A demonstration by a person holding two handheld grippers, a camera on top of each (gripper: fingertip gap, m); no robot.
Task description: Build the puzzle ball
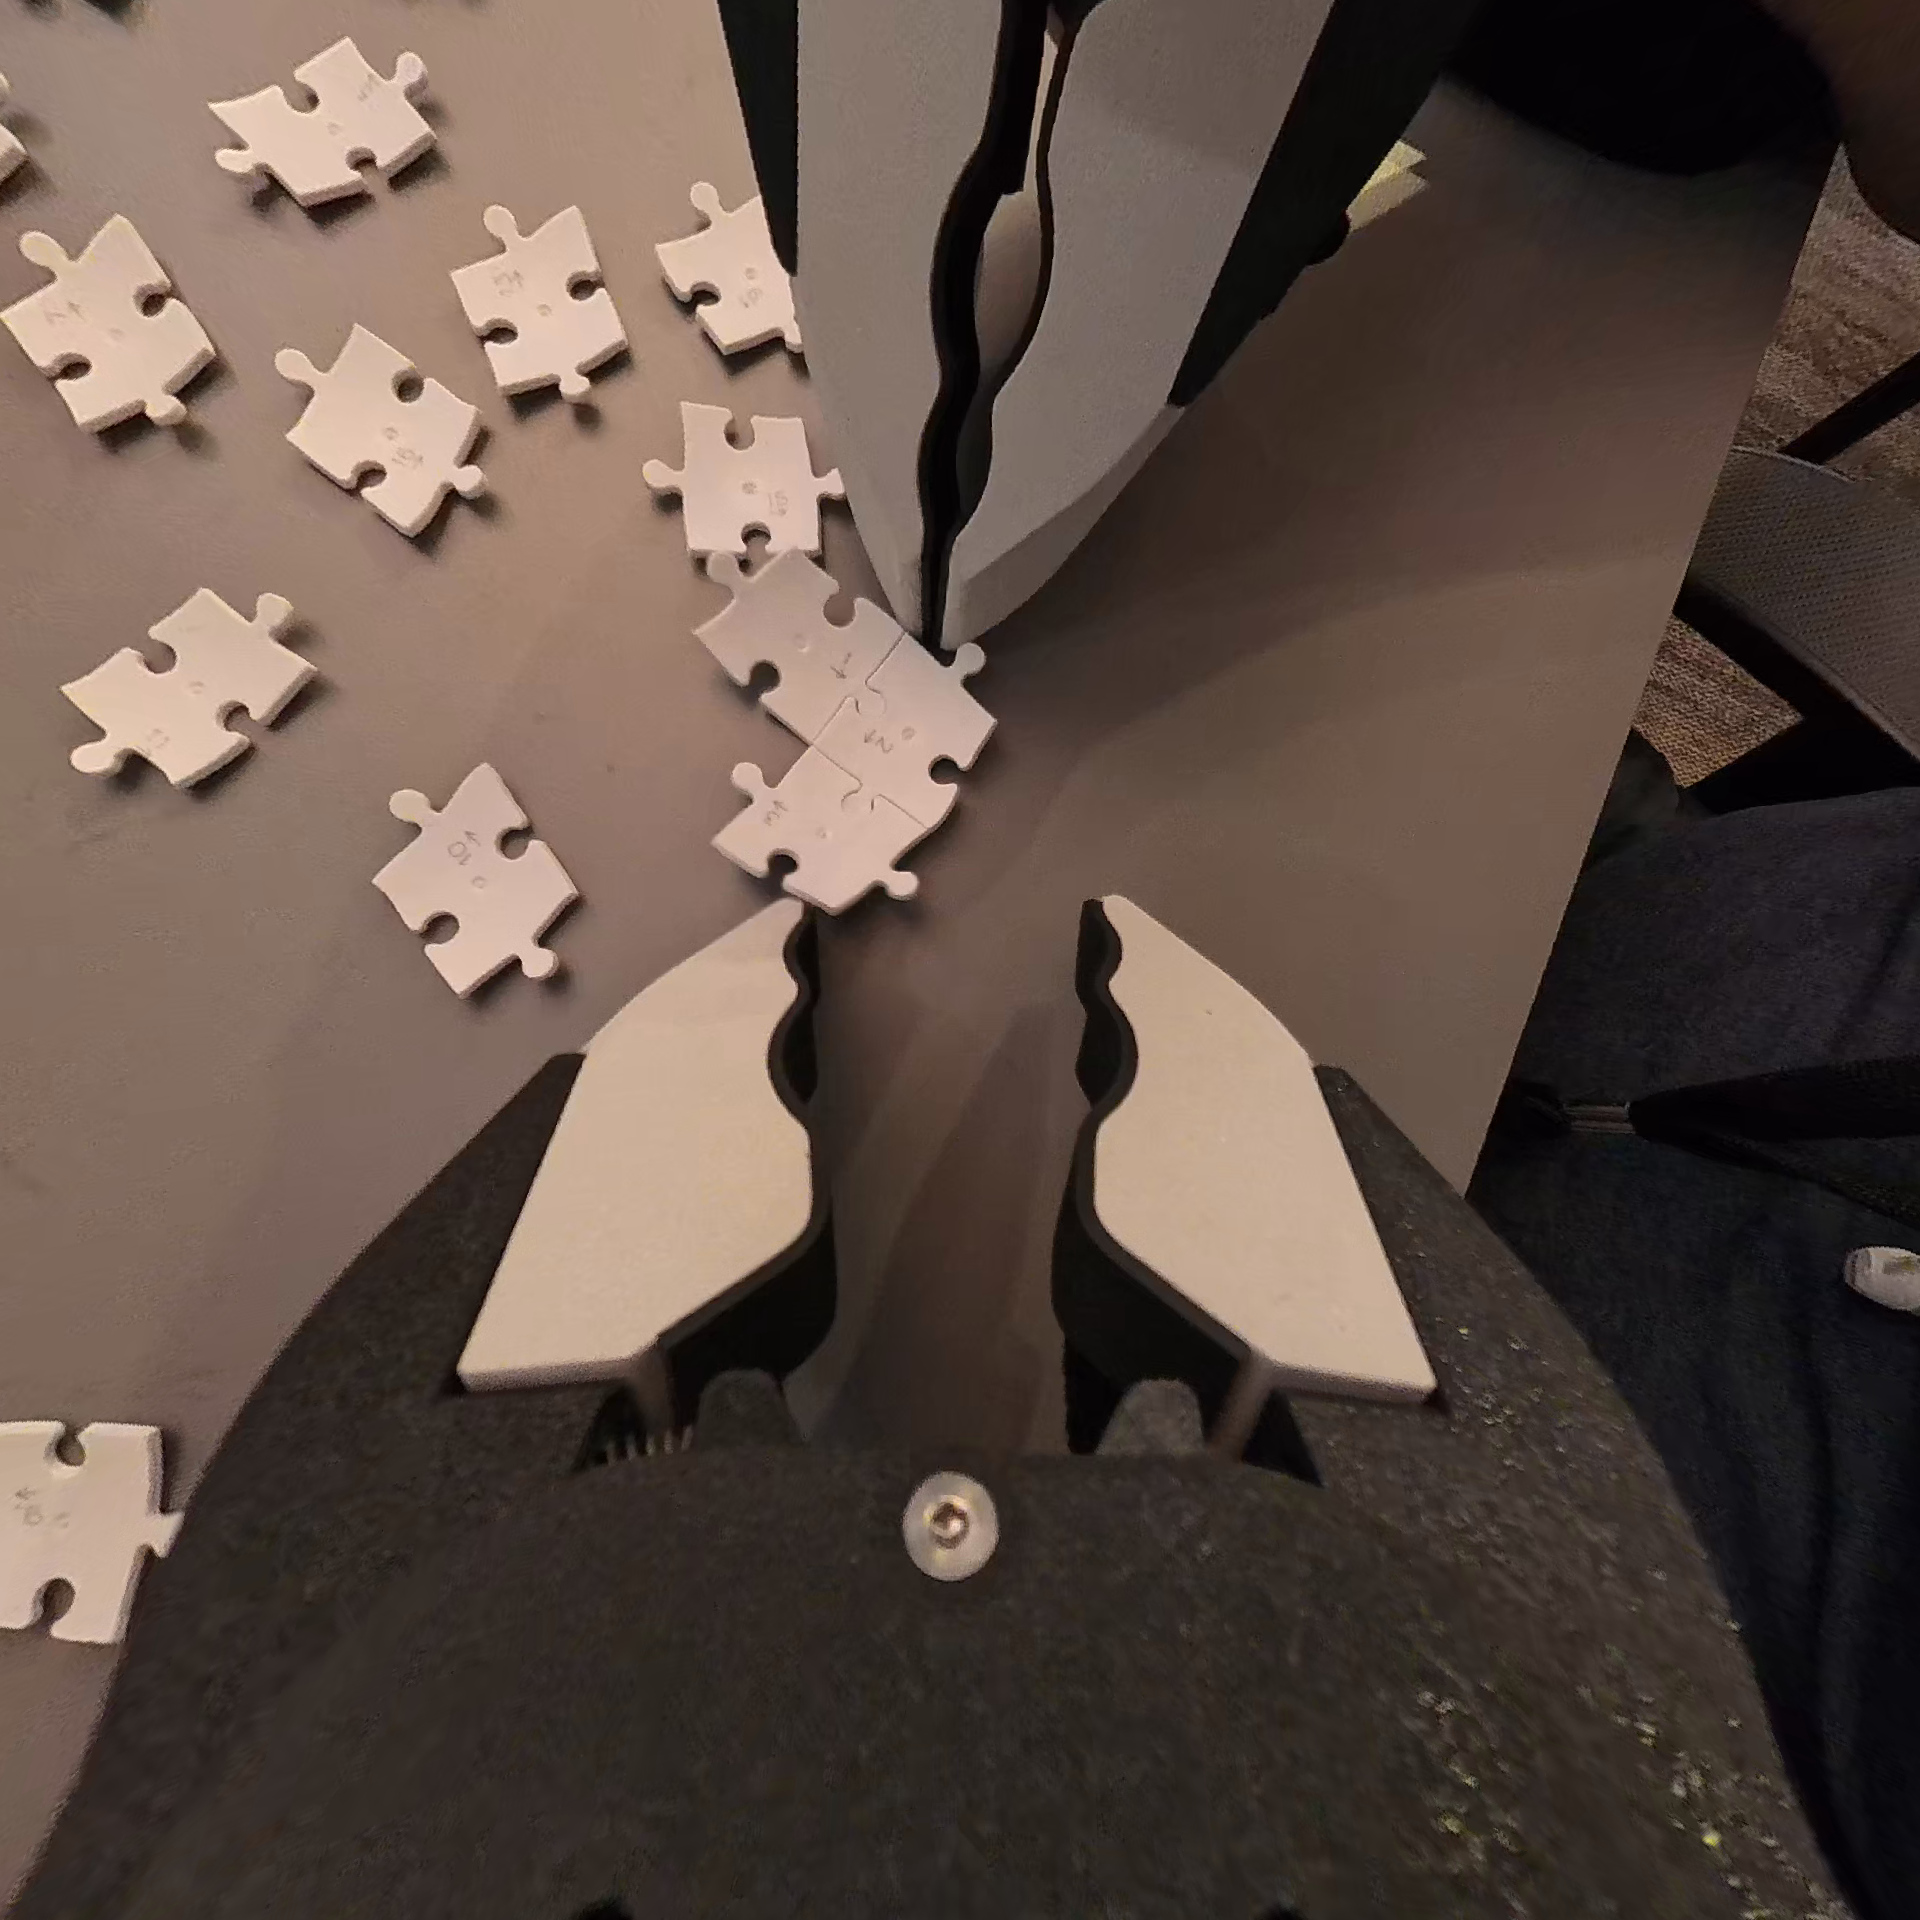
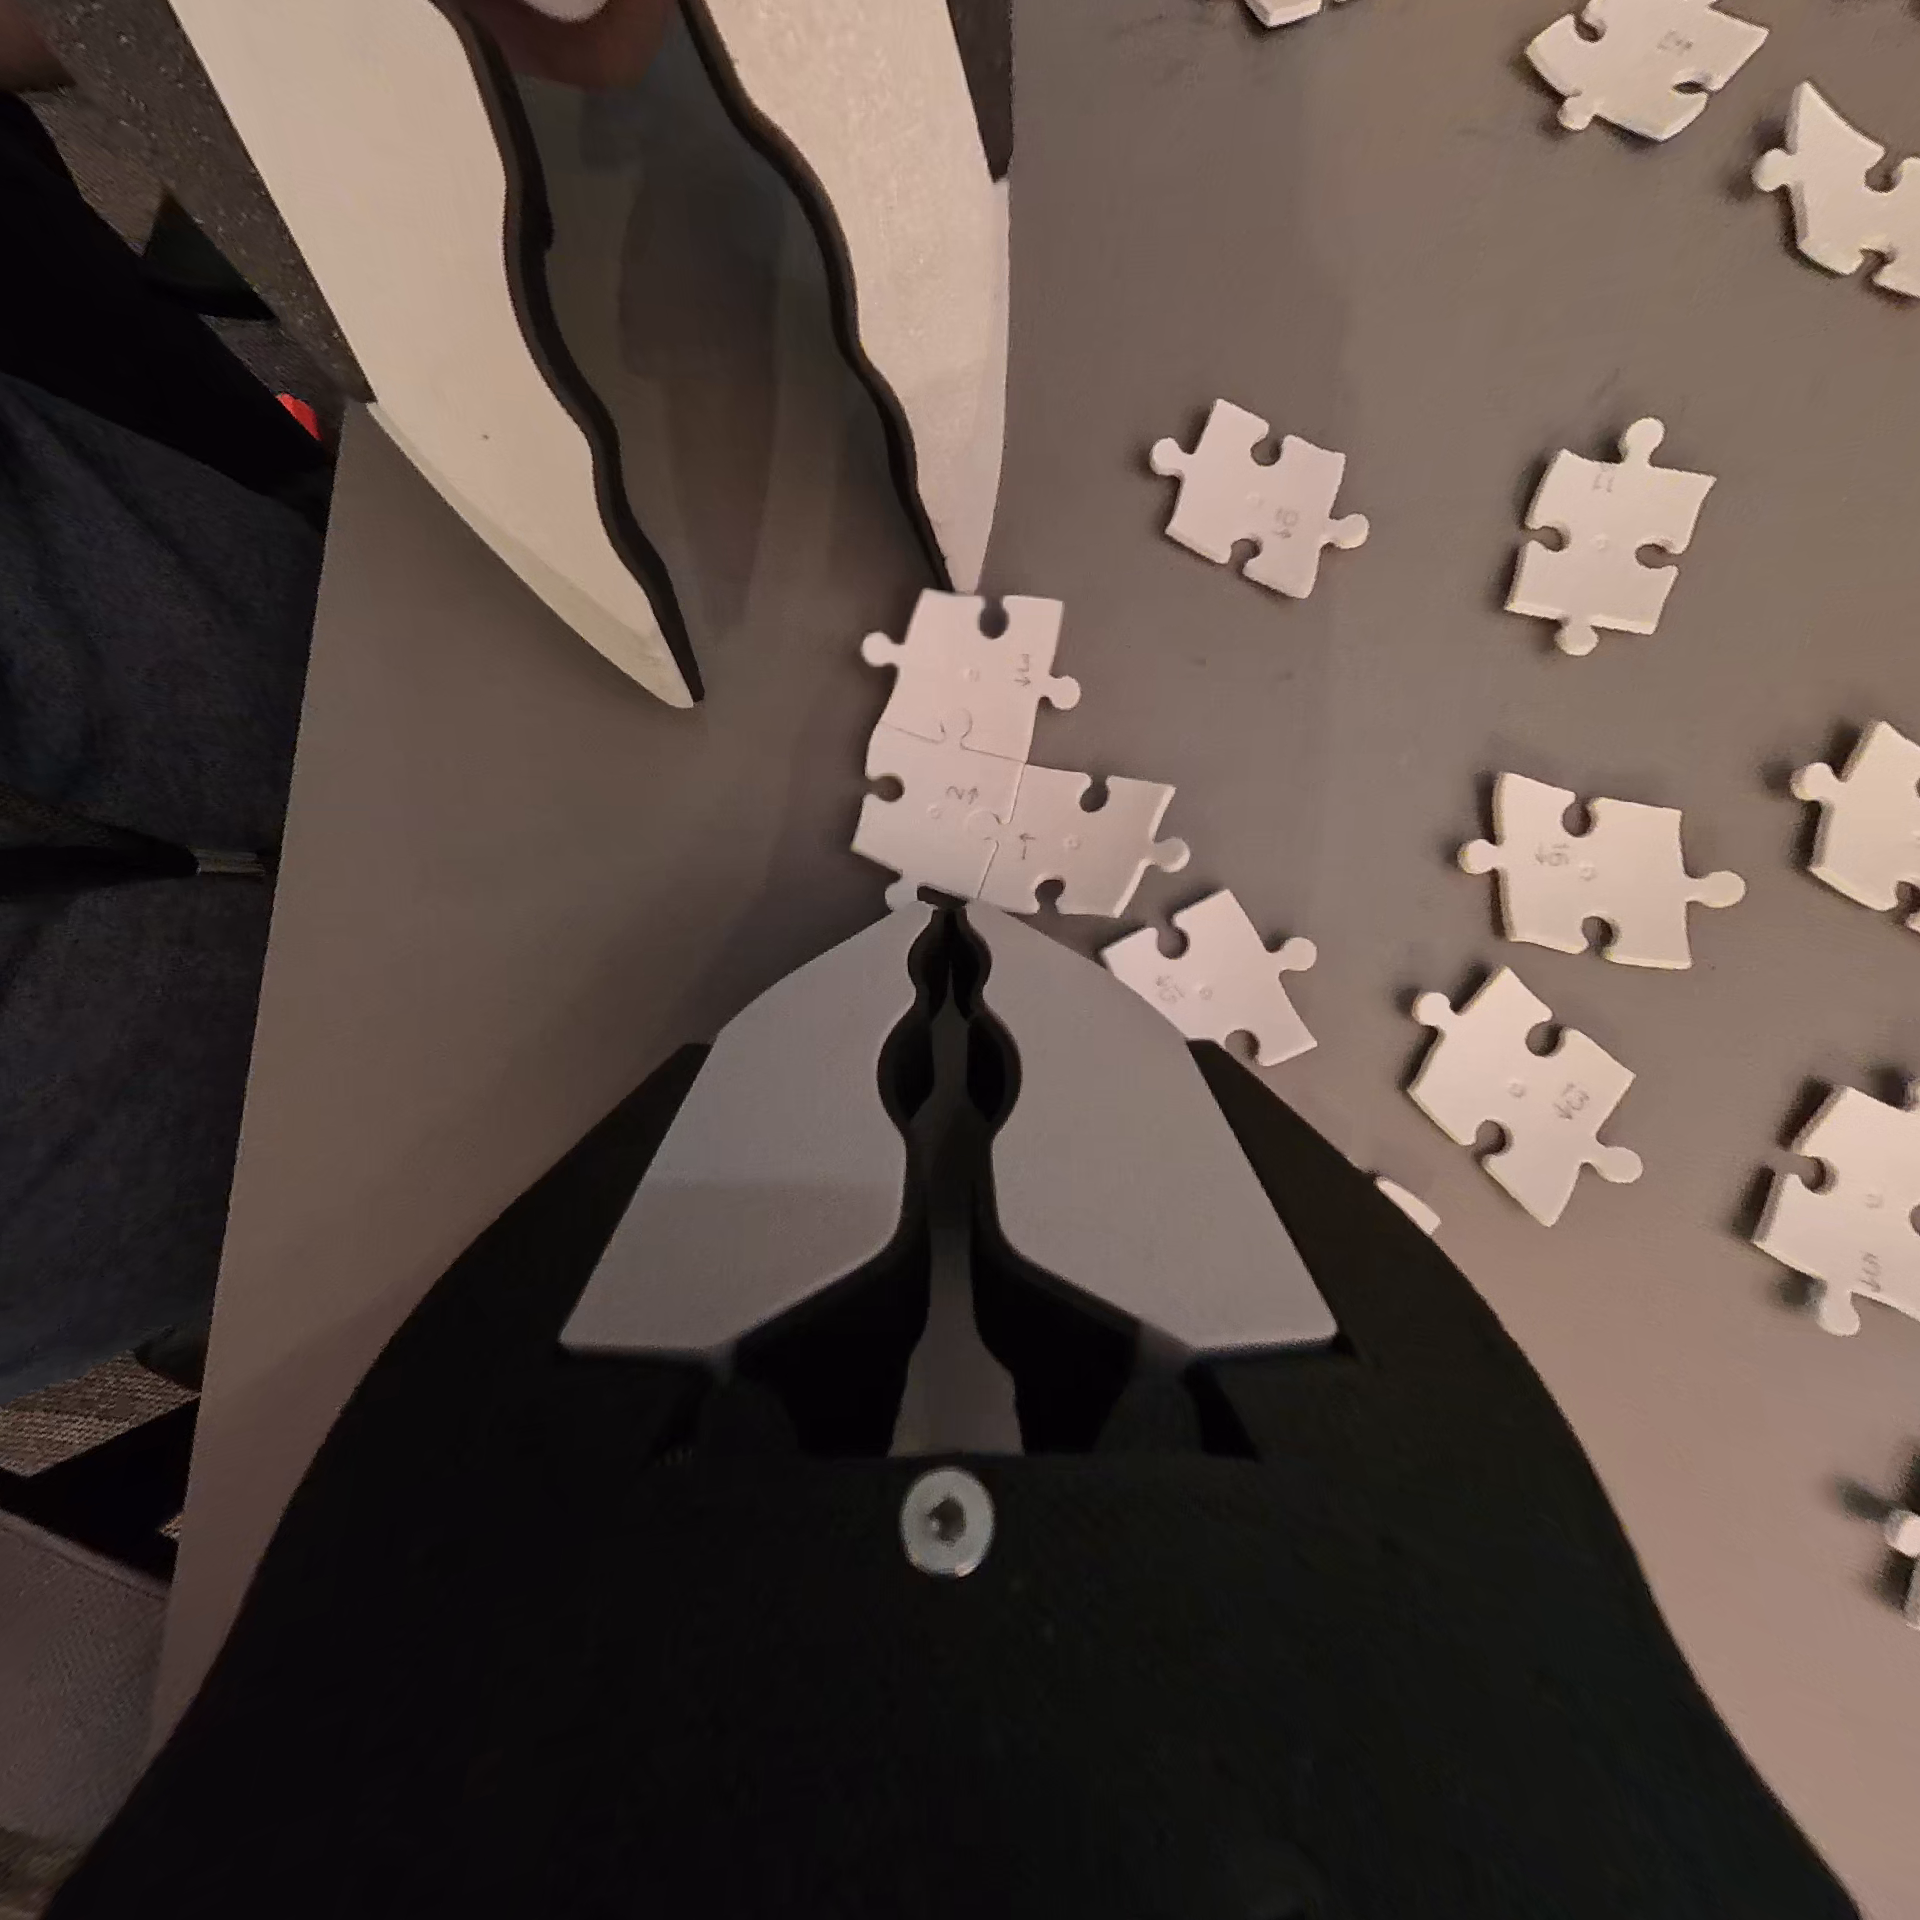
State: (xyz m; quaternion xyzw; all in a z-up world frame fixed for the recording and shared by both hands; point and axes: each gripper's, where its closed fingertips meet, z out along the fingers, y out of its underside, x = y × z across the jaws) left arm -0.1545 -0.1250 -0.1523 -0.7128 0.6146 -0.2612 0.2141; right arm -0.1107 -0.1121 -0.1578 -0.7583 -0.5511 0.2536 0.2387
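Three white puzzle pieces joined into a small cluster (image 1: 852, 727) lie on the grey table (image 1: 1247, 727). My right gripper (image 1: 935, 636) comes in from the top of the left wrist view, its jaws shut on the far edge of the cluster's middle piece, beside a tab. In the right wrist view the right gripper (image 2: 940, 912) pinches the cluster (image 2: 987, 769) at its near edge. My left gripper (image 1: 948, 914) is open and empty, its left fingertip just short of the cluster's near piece. It also shows open at the top of the right wrist view (image 2: 821, 634).
Several loose white pieces (image 1: 478, 883) lie spread on the table left of the cluster; in the right wrist view they (image 2: 1600, 883) lie to the right. The table edge (image 1: 1621, 831) runs close by, with a person's dark-trousered legs (image 1: 1714, 1143) beyond it. Tip to tip, the grippers are about 6 cm apart.
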